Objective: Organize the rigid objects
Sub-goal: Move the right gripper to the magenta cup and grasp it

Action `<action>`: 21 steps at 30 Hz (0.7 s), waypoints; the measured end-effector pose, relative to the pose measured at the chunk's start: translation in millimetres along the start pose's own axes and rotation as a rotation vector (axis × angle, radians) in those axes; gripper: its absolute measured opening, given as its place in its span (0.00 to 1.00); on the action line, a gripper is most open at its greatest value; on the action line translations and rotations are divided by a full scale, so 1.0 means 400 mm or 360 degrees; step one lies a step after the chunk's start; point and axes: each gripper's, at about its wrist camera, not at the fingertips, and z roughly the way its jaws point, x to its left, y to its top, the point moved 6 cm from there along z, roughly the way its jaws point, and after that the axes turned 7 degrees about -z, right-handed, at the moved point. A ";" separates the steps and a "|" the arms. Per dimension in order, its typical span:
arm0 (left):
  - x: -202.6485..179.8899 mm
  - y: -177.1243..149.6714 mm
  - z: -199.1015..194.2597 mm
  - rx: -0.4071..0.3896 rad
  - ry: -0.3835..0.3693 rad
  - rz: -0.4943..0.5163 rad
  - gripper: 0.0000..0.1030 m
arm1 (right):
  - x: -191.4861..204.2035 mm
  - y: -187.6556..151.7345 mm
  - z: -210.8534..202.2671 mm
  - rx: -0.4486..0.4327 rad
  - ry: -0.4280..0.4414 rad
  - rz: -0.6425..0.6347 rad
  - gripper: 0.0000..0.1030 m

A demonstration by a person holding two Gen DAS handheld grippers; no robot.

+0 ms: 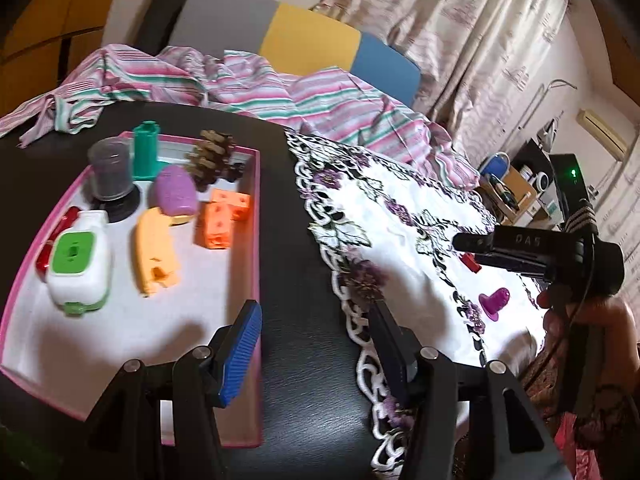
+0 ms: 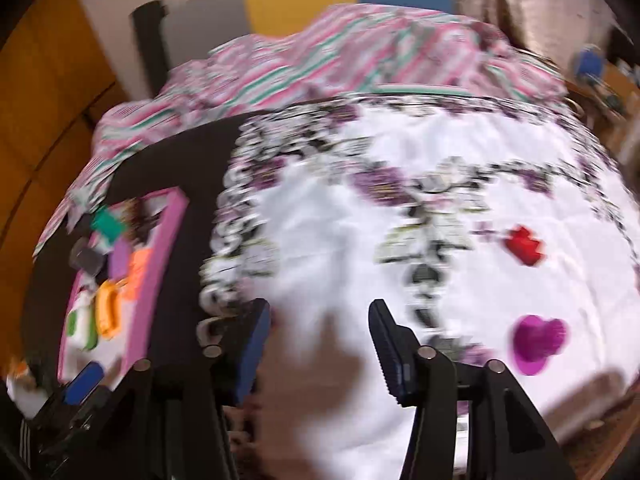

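A pink-rimmed tray (image 1: 256, 240) on the black table holds several toys: a white and green bottle (image 1: 78, 260), a yellow piece (image 1: 154, 254), orange blocks (image 1: 218, 224), a purple egg (image 1: 176, 194), a green cylinder (image 1: 146, 152), a grey cup (image 1: 110, 172) and a pine cone (image 1: 210, 156). A red piece (image 2: 524, 246) and a magenta cup (image 2: 538, 340) lie on the floral cloth (image 2: 340, 240). My left gripper (image 1: 316, 320) is open and empty beside the tray's right rim. My right gripper (image 2: 320, 320) is open and empty above the cloth; it also shows in the left wrist view (image 1: 472, 248).
A striped pink and green fabric (image 1: 248, 80) is bunched behind the table. A grey, yellow and blue headboard (image 1: 312, 36) and curtains (image 1: 480, 40) stand beyond. Shelves with clutter (image 1: 520, 184) are at the far right. The right wrist view is motion blurred.
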 end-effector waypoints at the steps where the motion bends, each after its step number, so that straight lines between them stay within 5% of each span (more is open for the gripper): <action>1: -0.012 0.001 0.008 0.0011 -0.0009 0.0006 0.55 | -0.032 0.003 -0.005 0.0000 -0.0011 0.0056 0.57; 11: -0.151 0.005 0.067 0.0107 -0.0109 0.0187 0.55 | -0.335 -0.021 -0.006 0.0192 -0.0058 0.0698 0.65; 15: -0.186 -0.003 0.088 0.0146 -0.0135 0.0223 0.55 | -0.420 -0.043 0.016 0.0363 -0.0142 0.0745 0.65; 21: -0.207 -0.019 0.104 0.0193 -0.0154 0.0235 0.55 | -0.468 -0.077 0.059 0.0586 -0.0090 0.0727 0.60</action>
